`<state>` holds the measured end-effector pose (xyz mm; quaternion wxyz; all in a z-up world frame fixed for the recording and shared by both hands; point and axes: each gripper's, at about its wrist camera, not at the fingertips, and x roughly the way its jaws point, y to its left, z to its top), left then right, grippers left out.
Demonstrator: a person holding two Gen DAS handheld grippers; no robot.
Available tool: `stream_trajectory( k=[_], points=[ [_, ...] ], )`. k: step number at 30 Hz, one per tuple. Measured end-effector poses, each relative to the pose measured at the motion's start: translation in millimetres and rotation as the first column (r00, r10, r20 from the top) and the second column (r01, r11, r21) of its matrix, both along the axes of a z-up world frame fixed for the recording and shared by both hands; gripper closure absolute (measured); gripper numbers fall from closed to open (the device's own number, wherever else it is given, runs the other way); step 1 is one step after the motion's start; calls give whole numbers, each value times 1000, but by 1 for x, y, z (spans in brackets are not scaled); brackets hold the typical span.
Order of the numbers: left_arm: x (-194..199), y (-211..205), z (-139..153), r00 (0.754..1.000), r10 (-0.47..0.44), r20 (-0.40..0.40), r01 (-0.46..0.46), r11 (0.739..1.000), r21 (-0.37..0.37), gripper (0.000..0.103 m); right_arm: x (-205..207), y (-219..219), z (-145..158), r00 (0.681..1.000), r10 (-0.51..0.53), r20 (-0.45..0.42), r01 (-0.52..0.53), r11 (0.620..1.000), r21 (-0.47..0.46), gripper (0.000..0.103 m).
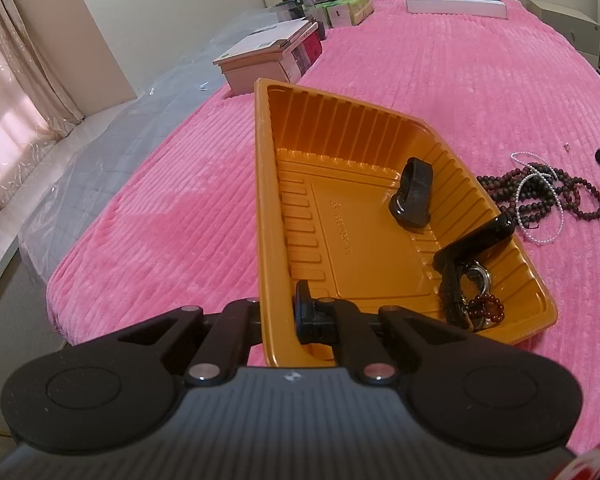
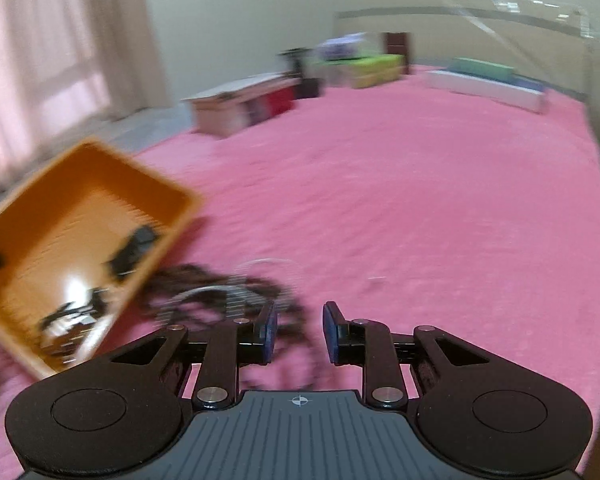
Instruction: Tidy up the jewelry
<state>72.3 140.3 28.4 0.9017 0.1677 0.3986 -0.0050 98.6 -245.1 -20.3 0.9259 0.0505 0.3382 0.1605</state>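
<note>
The left gripper (image 1: 278,316) is clamped tight on the near wall of the orange tray (image 1: 262,200), one finger outside the rim and one inside, and the tray sits on the pink ribbed blanket (image 1: 420,80) with its long side running away from the camera. Inside the tray, toward its right wall, there's a black ring-shaped piece (image 1: 414,192), and nearer the tray's front right corner a black clip-like item (image 1: 476,236) leans up against the rim, with a heap of small things below it: a metal ring (image 1: 476,276) and a dark red bead bracelet (image 1: 488,308). Just outside the tray's right wall, on the blanket, lies a tangle of dark bead strands (image 1: 548,192) with a thin white bead chain (image 1: 540,200) looped through it. Over to the right wrist view, badly smeared by blur: the right gripper (image 2: 299,330) has its blue-padded fingers (image 2: 332,332) apart, nothing pressed between them, and the dark bead strands (image 2: 220,292) lie right in front of and partly under the left finger, just to the right of the tray (image 2: 100,168). Far beyond the tray, a row of boxes (image 1: 268,56) stands along the back edge of the blanket near the wall
</note>
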Motion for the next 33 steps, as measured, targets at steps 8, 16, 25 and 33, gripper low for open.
stream_trajectory(
  k=[8,16,25,33],
  points=[
    [0,-1,2,1000,3,-4,-3,1000,5,99,28,-10,-17,1000,-5,12,6,997,-81,78],
    [2,-3,2,1000,4,-8,-3,1000,11,99,57,6,-40,999,30,26,-25,987,-158,78],
    [3,-3,2,1000,6,-10,-6,1000,12,100,60,11,-45,999,36,35,-29,983,-184,95],
    [4,-2,2,1000,5,-8,-5,1000,11,100,28,31,-14,986,96,136,-69,978,-195,95]
  ],
)
